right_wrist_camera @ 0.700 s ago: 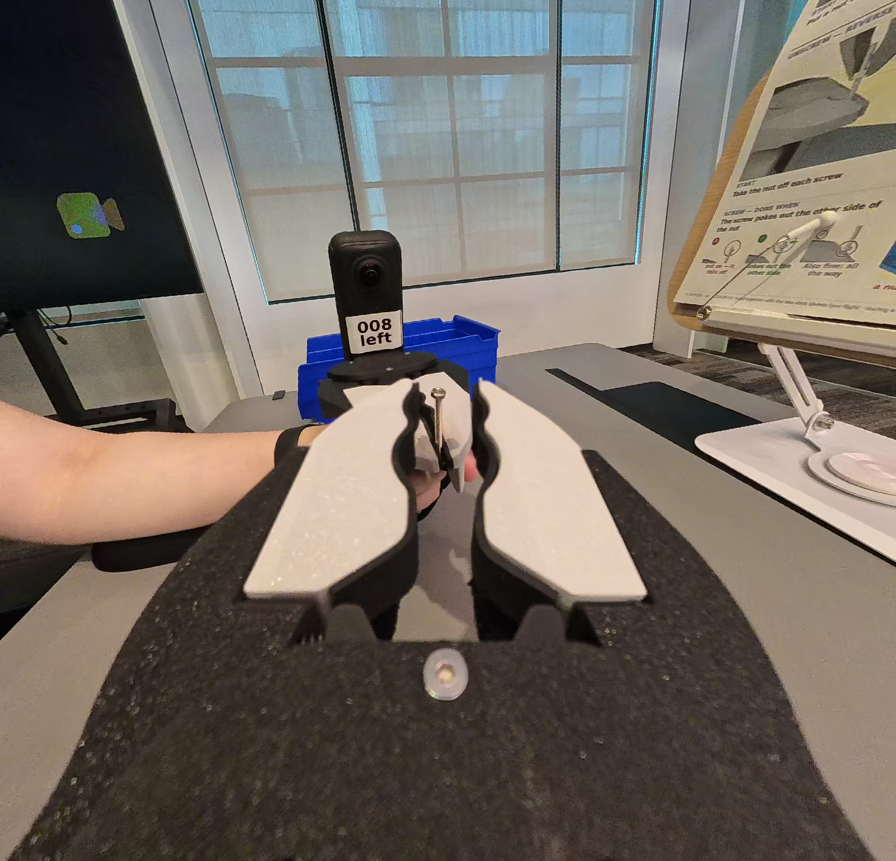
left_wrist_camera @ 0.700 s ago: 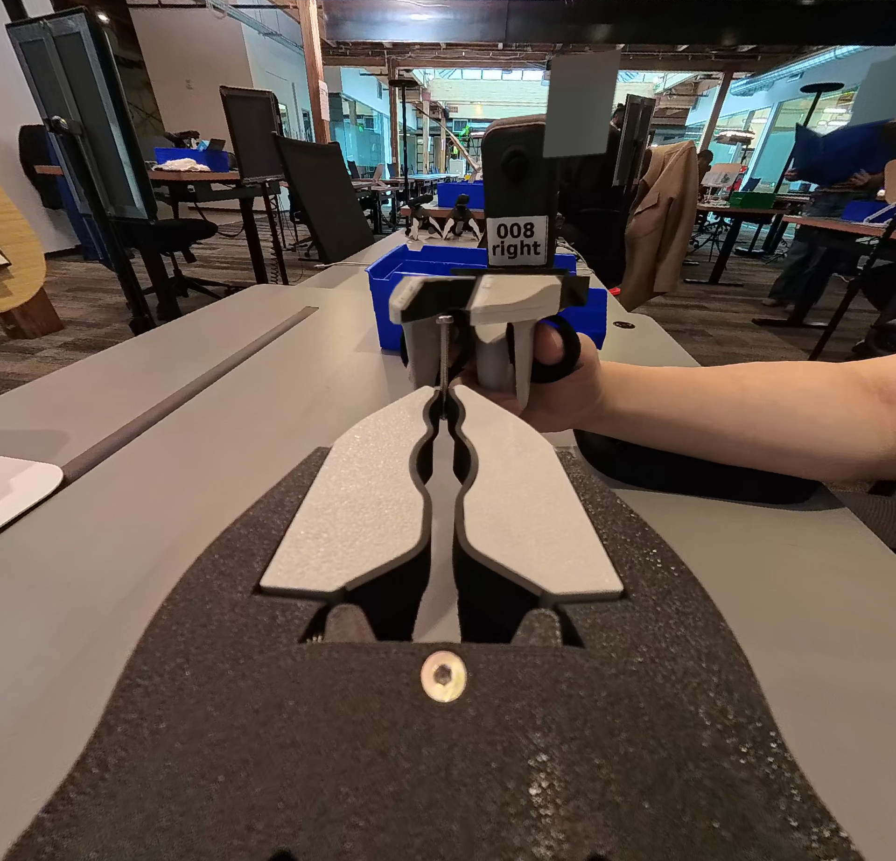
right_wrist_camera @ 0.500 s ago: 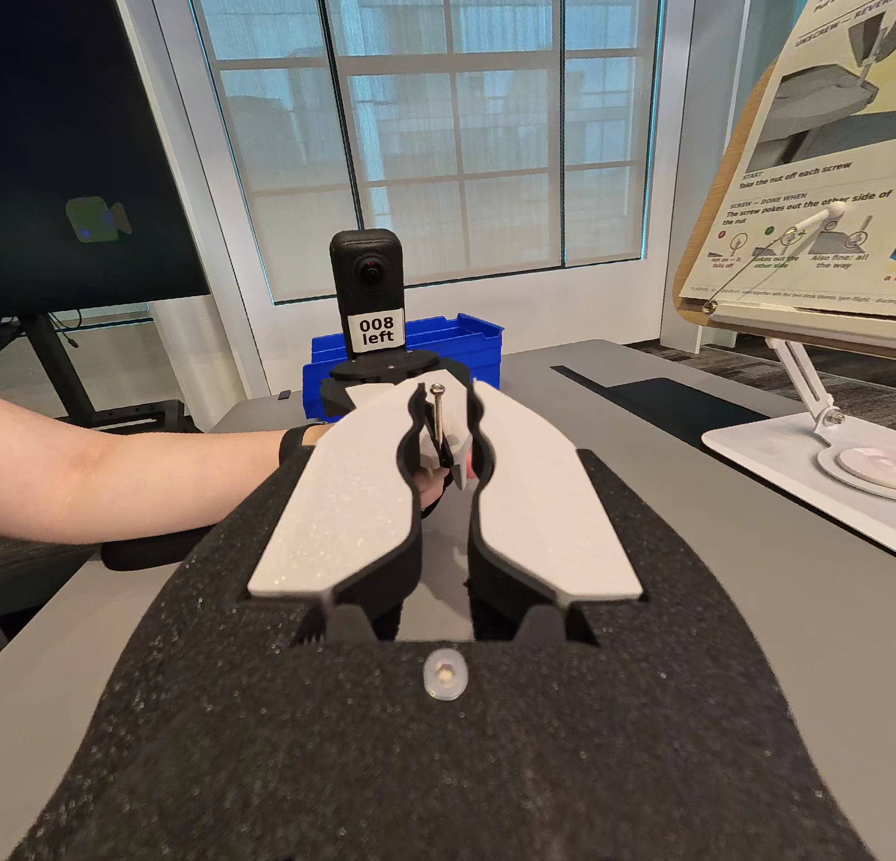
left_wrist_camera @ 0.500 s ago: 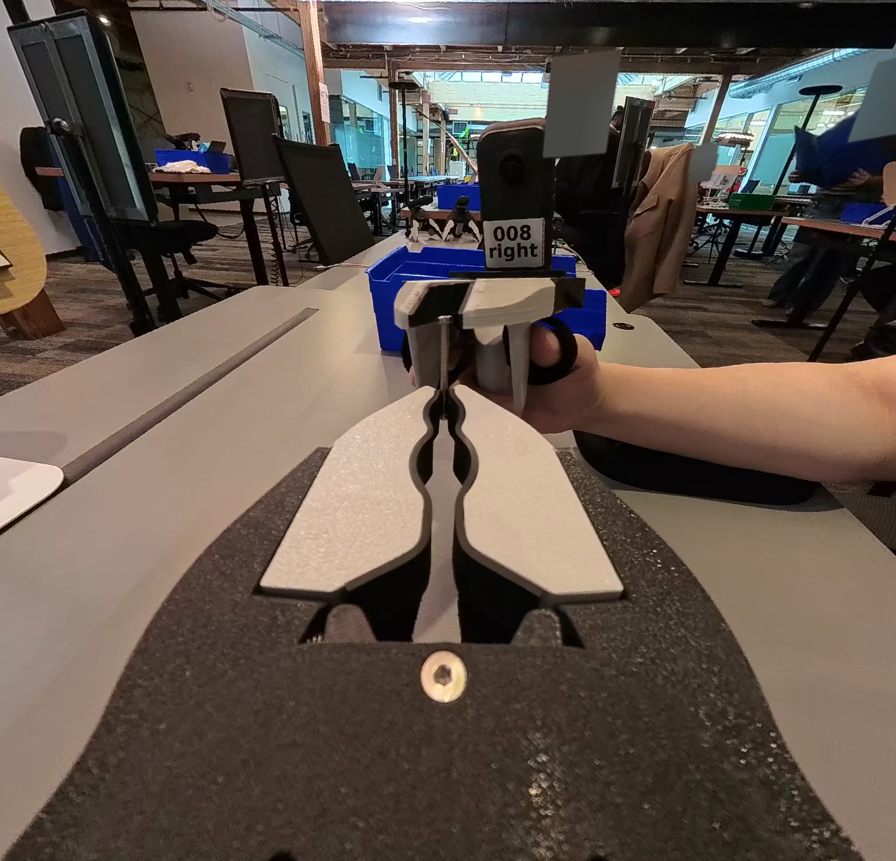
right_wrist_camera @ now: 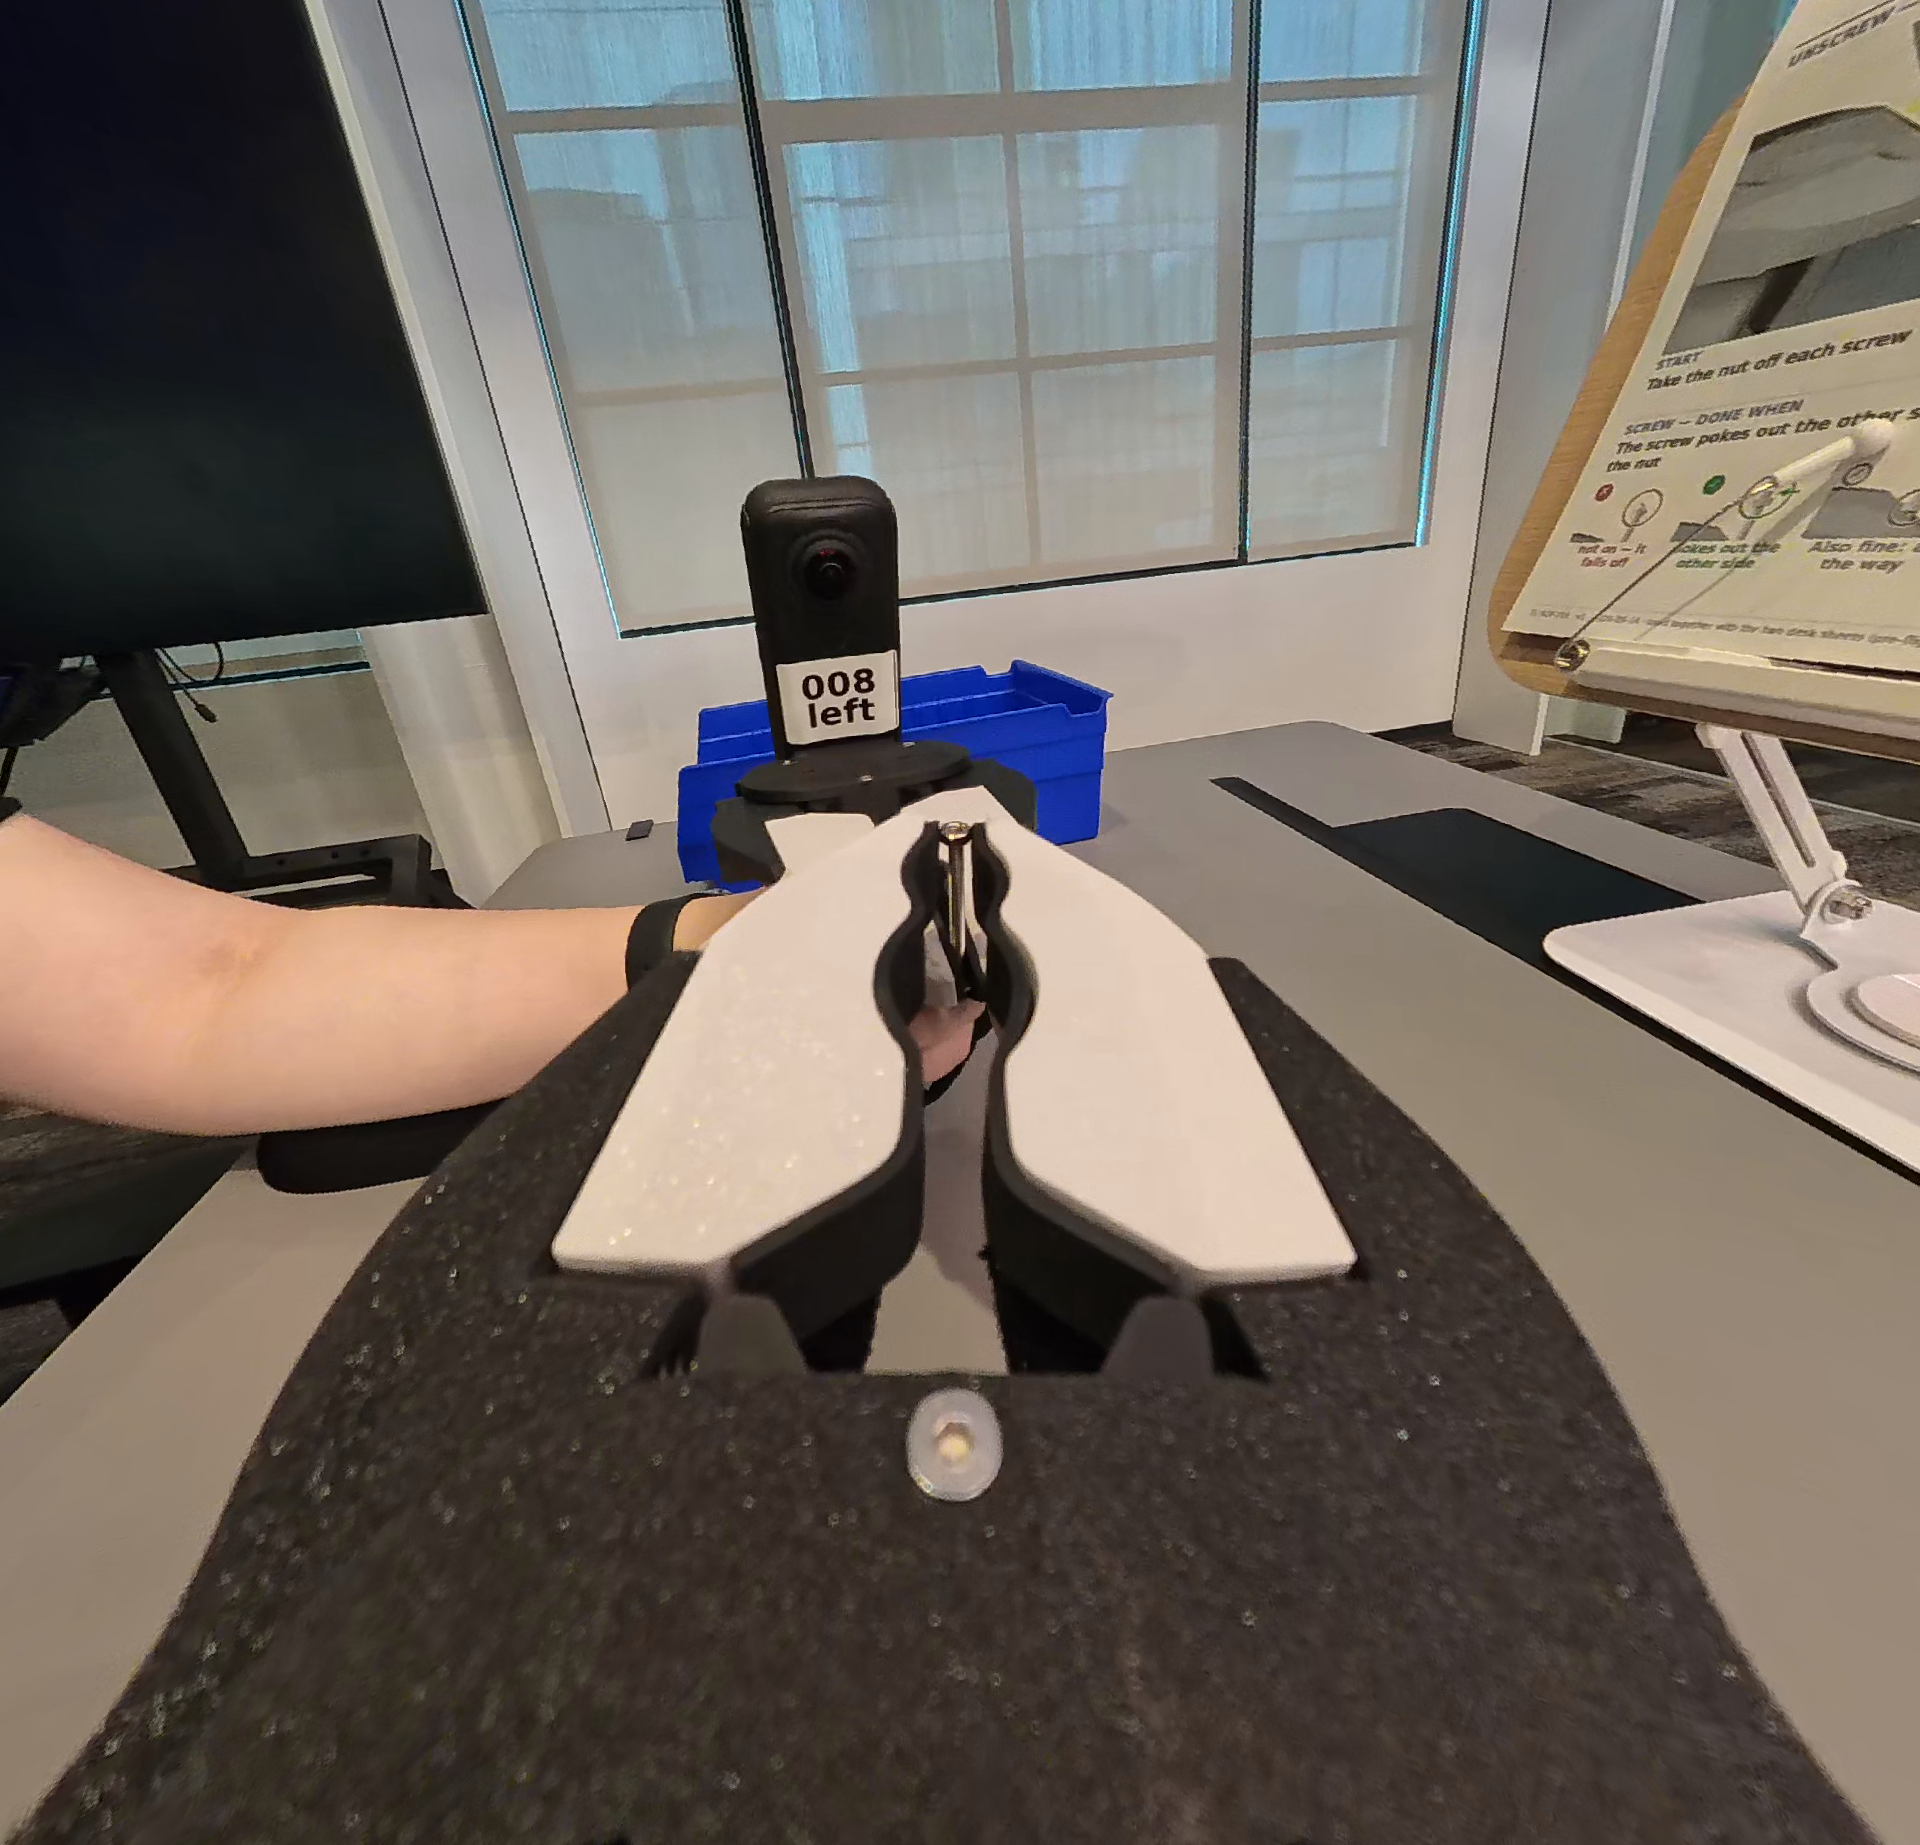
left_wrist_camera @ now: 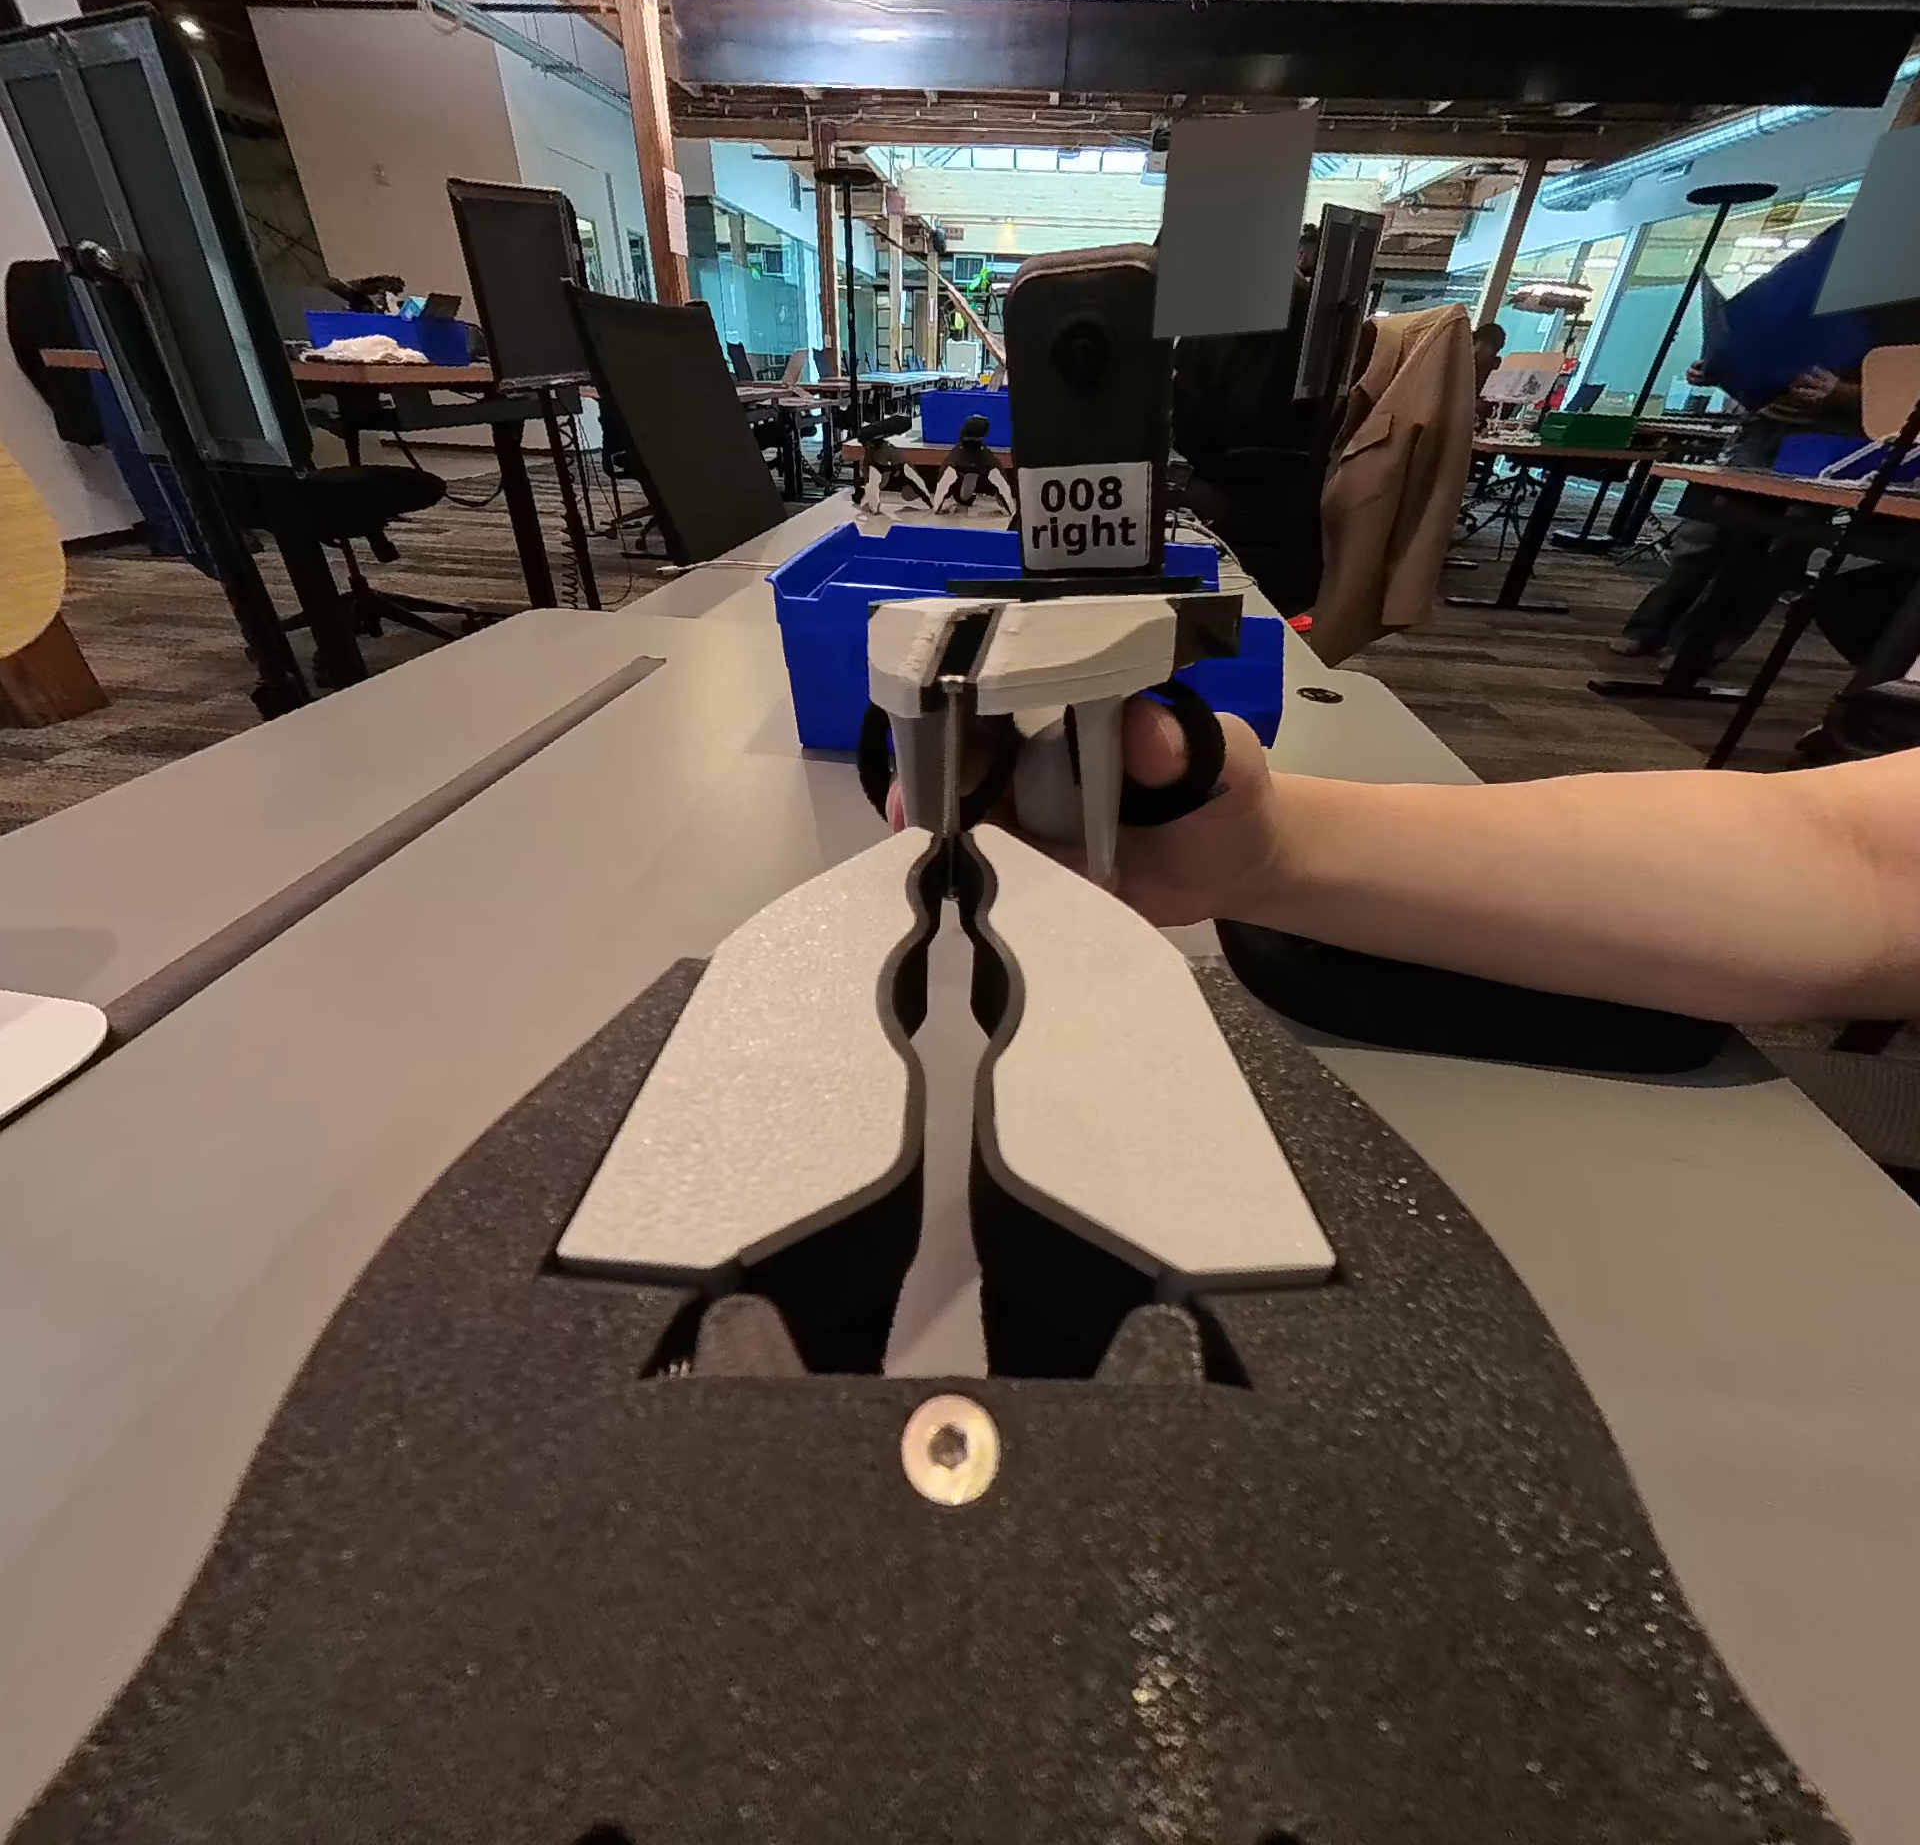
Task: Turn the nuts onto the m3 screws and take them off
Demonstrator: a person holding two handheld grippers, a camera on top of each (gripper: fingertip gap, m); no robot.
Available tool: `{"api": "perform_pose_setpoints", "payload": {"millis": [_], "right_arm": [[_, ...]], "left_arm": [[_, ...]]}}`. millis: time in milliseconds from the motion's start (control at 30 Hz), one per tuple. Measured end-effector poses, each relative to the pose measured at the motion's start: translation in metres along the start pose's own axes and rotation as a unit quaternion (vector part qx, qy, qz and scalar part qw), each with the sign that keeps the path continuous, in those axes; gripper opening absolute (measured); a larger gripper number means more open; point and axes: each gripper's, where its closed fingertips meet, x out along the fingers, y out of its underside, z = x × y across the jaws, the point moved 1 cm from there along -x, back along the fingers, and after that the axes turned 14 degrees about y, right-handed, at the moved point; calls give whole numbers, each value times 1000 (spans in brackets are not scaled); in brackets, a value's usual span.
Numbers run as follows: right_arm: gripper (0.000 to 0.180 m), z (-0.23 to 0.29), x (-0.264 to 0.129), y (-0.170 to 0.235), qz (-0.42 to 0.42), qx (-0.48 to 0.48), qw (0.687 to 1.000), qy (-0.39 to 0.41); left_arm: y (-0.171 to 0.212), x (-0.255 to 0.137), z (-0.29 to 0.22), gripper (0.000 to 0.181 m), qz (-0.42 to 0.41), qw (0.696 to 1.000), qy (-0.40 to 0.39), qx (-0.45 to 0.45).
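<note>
A thin silver M3 screw [left_wrist_camera: 950, 756] stands upright between my two grippers, which face each other over the grey table [left_wrist_camera: 416, 860]. My left gripper [left_wrist_camera: 951, 853] is shut on the screw's lower end. My right gripper [right_wrist_camera: 958, 835] has its fingers closed in on the screw [right_wrist_camera: 957, 891] near its head. In the left wrist view the right gripper [left_wrist_camera: 961, 657] shows head-on with the screw head at its tips. In the right wrist view the left gripper [right_wrist_camera: 961, 980] is mostly hidden behind my fingers. I cannot make out a nut.
A blue bin [left_wrist_camera: 831, 632] stands behind the right gripper and another blue bin [right_wrist_camera: 1029, 746] behind the left one. A sheet on a white stand [right_wrist_camera: 1714, 985] is at the right. Forearms [left_wrist_camera: 1558, 891] rest near a black pad [left_wrist_camera: 1455, 1026]. My two grippers' fingertips are within a few centimetres of each other.
My right gripper's fingers have closed in from a wider gap onto the top of the screw. The left gripper has stayed shut on the lower end.
</note>
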Motion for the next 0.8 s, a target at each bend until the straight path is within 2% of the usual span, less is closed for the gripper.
{"api": "perform_pose_setpoints", "payload": {"millis": [233,500,700,800], "right_arm": [[5,4,-3,-8,-23,-17,1000,-4],[5,-2,-11,-24,-48,-56,996,43],[5,-9,-39,-37,-27,-106,987,120],[5,-8,-67,-64,-46,-104,981,157]], "left_arm": [[1,1,-2,2,1,1000,8,-6],[2,-2,4,2,2,1000,-10,-8],[-8,-12,6,2,-23,999,-25,-6],[-9,-14,7,2,-29,999,-28,-9]]}}
